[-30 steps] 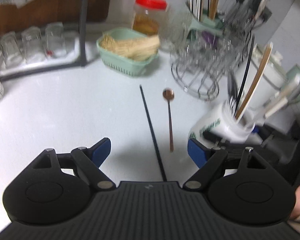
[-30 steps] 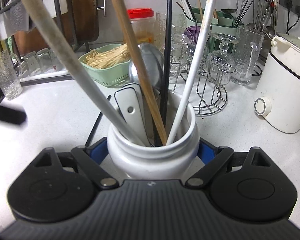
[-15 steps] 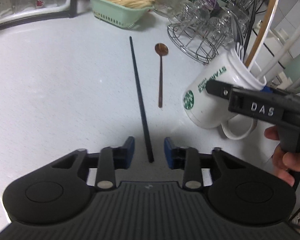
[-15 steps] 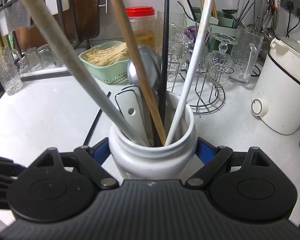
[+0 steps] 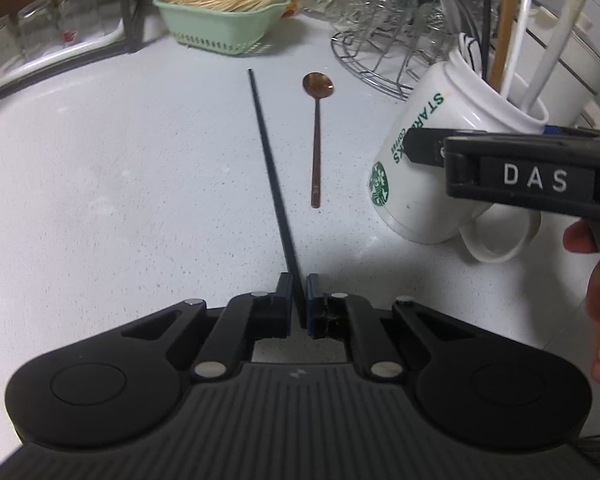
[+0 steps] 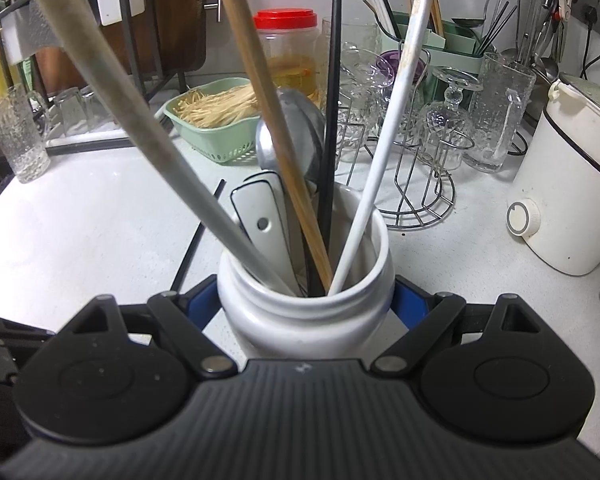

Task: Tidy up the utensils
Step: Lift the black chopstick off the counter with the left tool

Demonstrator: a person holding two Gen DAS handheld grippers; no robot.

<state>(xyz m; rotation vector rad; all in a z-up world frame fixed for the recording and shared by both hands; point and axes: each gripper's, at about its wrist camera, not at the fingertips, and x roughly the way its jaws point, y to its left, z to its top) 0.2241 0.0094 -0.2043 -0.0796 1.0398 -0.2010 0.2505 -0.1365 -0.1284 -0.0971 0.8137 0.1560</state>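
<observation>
From the left wrist, the left gripper (image 5: 299, 300) is closing its jaws on the near end of a thin, straight black chopstick (image 5: 269, 156) lying on the speckled white counter (image 5: 100, 184); a slim copper spoon (image 5: 317, 136) is lying ahead to the right, open counter to the left.

From the right wrist, the right gripper (image 6: 306, 304) is clamping a glossy white ceramic mug (image 6: 300, 312) crowded with long utensils between its jaws.

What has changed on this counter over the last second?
The left gripper came down to the near end of the black chopstick, and its jaws are closing on it. The copper spoon beside it lies as before. The right gripper stays clamped on the white mug of utensils.
</observation>
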